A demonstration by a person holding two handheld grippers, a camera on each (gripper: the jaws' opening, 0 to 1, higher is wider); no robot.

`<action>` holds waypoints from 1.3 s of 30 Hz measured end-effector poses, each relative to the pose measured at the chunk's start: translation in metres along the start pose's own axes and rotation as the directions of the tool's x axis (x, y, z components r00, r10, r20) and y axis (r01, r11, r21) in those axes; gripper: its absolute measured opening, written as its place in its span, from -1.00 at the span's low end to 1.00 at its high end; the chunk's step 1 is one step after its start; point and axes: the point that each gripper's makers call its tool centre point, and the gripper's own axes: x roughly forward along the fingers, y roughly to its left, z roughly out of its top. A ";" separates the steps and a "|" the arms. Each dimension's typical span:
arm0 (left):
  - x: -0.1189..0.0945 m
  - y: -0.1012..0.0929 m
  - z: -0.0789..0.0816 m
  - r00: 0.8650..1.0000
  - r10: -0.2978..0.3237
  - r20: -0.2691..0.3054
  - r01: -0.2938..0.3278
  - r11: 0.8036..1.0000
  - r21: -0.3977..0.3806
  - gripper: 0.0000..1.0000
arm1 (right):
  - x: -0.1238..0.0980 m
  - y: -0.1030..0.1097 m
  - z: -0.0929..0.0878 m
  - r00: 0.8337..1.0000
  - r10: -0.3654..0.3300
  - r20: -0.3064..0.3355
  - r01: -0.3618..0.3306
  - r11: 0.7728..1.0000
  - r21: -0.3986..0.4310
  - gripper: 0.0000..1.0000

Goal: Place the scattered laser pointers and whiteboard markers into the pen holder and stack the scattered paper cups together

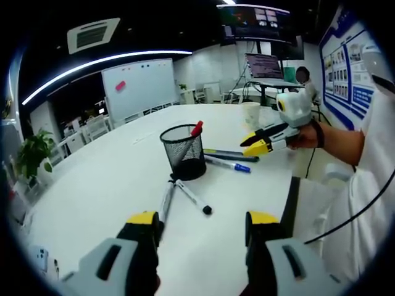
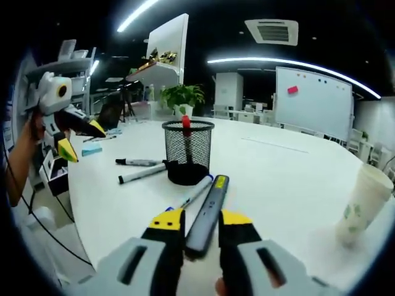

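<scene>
A black mesh pen holder stands mid-table with a red-capped marker in it. My right gripper is shut on a grey laser pointer, whose far end points at the holder's base. A blue-capped marker lies beside the pointer. Two more markers lie by the holder. A paper cup stands upright. My left gripper hovers open with nothing between its fingers.
The white table's near edge runs beside a person's white clothing. A phone lies at the table's left edge. A plant and a whiteboard stand beyond the table. A small blue item lies near the left gripper.
</scene>
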 end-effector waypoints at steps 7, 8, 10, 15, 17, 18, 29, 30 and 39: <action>-0.001 0.000 0.000 1.000 0.001 0.000 -0.001 1.000 0.000 0.14 | 0.000 0.002 -0.002 1.000 0.005 -0.009 -0.005 1.000 -0.002 -0.53; -0.001 0.000 0.000 1.000 0.002 -0.001 -0.002 1.000 0.000 0.14 | 0.001 0.002 -0.003 1.000 0.006 -0.011 -0.006 1.000 -0.003 -0.52; -0.001 0.001 0.000 1.000 0.002 -0.002 -0.002 1.000 0.000 0.14 | 0.001 0.003 -0.003 1.000 0.007 -0.013 -0.007 1.000 -0.003 -0.52; -0.001 0.000 0.001 1.000 0.003 -0.002 -0.003 1.000 0.001 0.14 | 0.001 0.002 -0.003 1.000 0.007 -0.014 -0.007 1.000 -0.001 -0.52; 0.000 0.000 0.001 1.000 0.001 -0.001 -0.001 1.000 0.002 0.14 | 0.001 0.001 -0.004 1.000 0.006 -0.014 -0.006 1.000 0.000 -0.52; 0.000 -0.001 0.001 1.000 0.001 -0.001 -0.001 1.000 0.001 0.14 | 0.001 0.001 -0.004 1.000 0.006 -0.014 -0.006 1.000 0.001 -0.52; -0.001 0.000 -0.001 1.000 0.003 -0.004 -0.003 1.000 -0.003 0.14 | 0.002 0.006 -0.006 1.000 0.012 -0.018 -0.012 1.000 0.001 -0.49; -0.001 0.000 -0.001 1.000 0.003 -0.003 -0.003 1.000 -0.003 0.14 | 0.002 0.006 -0.006 1.000 0.012 -0.019 -0.012 1.000 0.002 -0.49; -0.001 0.000 -0.002 1.000 0.004 -0.003 -0.004 1.000 -0.005 0.14 | 0.002 0.004 -0.008 1.000 0.002 -0.017 -0.001 1.000 0.016 -0.48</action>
